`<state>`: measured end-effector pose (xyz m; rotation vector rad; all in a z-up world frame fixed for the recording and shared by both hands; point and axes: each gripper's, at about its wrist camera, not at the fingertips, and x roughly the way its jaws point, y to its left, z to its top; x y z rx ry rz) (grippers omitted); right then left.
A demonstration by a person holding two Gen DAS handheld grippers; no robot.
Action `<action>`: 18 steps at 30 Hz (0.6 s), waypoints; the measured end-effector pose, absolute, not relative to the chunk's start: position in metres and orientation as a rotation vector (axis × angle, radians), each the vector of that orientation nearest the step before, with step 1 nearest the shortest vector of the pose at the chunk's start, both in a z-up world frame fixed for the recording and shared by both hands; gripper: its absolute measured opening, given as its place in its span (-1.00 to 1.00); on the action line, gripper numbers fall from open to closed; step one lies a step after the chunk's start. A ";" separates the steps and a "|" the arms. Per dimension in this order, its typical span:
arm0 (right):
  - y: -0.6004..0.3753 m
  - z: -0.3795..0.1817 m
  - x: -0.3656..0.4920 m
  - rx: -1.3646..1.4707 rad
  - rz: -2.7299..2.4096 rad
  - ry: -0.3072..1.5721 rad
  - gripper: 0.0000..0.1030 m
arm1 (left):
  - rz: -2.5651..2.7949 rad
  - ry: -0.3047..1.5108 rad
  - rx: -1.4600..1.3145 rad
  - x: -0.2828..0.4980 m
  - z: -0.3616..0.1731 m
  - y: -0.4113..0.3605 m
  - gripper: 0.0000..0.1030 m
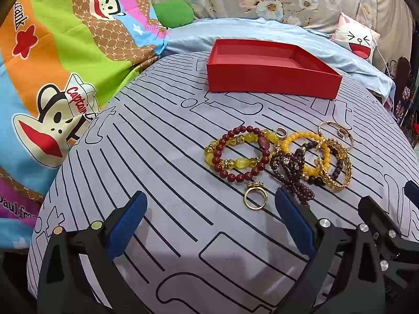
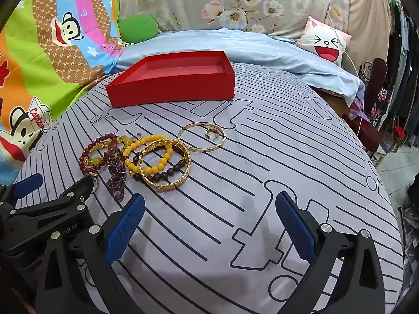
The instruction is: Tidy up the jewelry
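A pile of jewelry lies on the striped grey sheet: a red-and-yellow bead bracelet, a yellow bead bracelet, a purple bead strand, a wide gold bangle and a thin gold bangle with a small ring inside it. A gold ring lies nearest, just ahead of my left gripper, which is open and empty. My right gripper stands open to the right of the pile over bare sheet. Behind the pile sits an empty red box.
A cartoon monkey blanket rises on the left. A light blue sheet, a floral pillow and a pink face cushion lie behind the box. The bed's edge drops off at the right toward a floor.
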<state>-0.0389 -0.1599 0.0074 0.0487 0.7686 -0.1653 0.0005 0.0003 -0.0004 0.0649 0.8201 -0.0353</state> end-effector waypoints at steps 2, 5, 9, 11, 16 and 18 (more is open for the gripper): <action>-0.161 0.007 -0.039 0.049 -0.168 0.768 0.87 | -0.034 0.816 0.068 0.000 0.000 0.000 0.81; -0.161 0.007 -0.039 0.051 -0.169 0.769 0.87 | -0.035 0.813 0.066 0.000 0.000 0.000 0.81; -0.165 0.006 -0.041 0.059 -0.166 0.772 0.87 | -0.034 0.812 0.067 0.000 0.000 0.000 0.81; -0.163 0.007 -0.044 0.057 -0.167 0.769 0.87 | -0.035 0.811 0.066 0.000 0.000 0.001 0.81; -0.162 0.007 -0.039 0.059 -0.166 0.772 0.87 | -0.034 0.811 0.069 0.000 0.000 0.000 0.81; -0.162 0.007 -0.040 0.058 -0.165 0.772 0.87 | -0.033 0.811 0.069 0.000 0.000 0.000 0.81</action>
